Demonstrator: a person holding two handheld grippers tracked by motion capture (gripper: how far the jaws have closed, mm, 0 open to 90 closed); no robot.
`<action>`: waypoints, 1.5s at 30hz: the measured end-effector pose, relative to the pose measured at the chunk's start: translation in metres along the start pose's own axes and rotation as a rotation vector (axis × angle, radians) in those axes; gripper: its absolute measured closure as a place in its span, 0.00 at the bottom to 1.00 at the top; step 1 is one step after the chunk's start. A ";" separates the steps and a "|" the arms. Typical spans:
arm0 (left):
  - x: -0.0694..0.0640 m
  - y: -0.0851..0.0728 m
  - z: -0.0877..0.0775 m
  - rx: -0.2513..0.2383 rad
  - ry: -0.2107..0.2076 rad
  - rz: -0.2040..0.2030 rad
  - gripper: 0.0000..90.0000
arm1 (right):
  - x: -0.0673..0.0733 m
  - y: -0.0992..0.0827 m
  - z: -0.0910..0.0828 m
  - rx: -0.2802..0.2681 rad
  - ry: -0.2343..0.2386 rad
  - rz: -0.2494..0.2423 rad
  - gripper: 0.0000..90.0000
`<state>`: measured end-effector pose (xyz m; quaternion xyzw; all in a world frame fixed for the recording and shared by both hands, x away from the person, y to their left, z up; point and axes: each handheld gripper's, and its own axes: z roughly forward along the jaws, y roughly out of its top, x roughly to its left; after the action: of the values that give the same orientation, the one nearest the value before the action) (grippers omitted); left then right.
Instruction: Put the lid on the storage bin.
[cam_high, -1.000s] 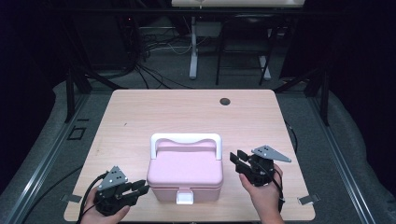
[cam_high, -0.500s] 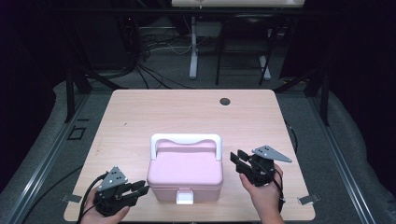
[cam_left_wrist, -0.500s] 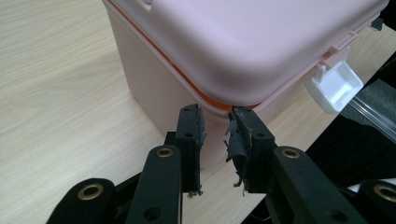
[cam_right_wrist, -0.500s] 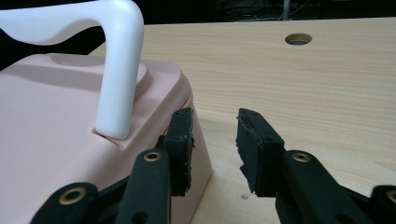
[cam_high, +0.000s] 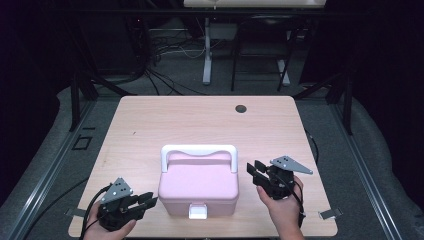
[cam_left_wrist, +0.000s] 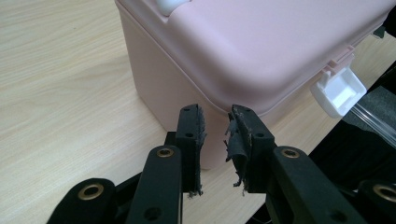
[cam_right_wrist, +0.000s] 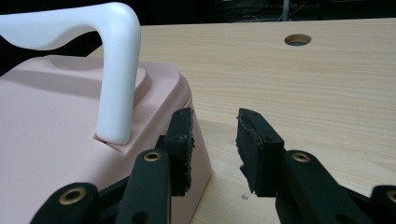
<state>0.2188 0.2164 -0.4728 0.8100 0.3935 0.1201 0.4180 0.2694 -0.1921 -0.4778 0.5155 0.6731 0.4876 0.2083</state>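
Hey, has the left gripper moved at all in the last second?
Yes, slightly. The left gripper has edged away from the pink box, toward the table's near-left corner; its jaws are apart and empty.

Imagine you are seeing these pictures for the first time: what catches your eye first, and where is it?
A pink box with a white handle sits near the front edge of the wooden table, its white latch facing the person. A black gripper flanks it on each side, the left gripper and the right gripper, both open and holding nothing. A small round hole marks the table's far side.
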 end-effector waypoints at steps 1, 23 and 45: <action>0.000 0.000 0.000 0.001 -0.002 0.001 0.81 | 0.000 0.000 0.000 0.000 0.000 -0.001 0.73; 0.013 0.006 0.009 -0.002 0.025 -0.031 0.74 | -0.002 -0.001 0.001 0.001 -0.002 0.007 0.73; 0.051 0.008 0.032 -0.030 0.093 -0.122 0.64 | -0.005 -0.002 0.002 0.008 -0.009 0.006 0.72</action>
<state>0.2743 0.2326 -0.4932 0.7717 0.4594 0.1376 0.4178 0.2718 -0.1958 -0.4813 0.5204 0.6727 0.4833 0.2079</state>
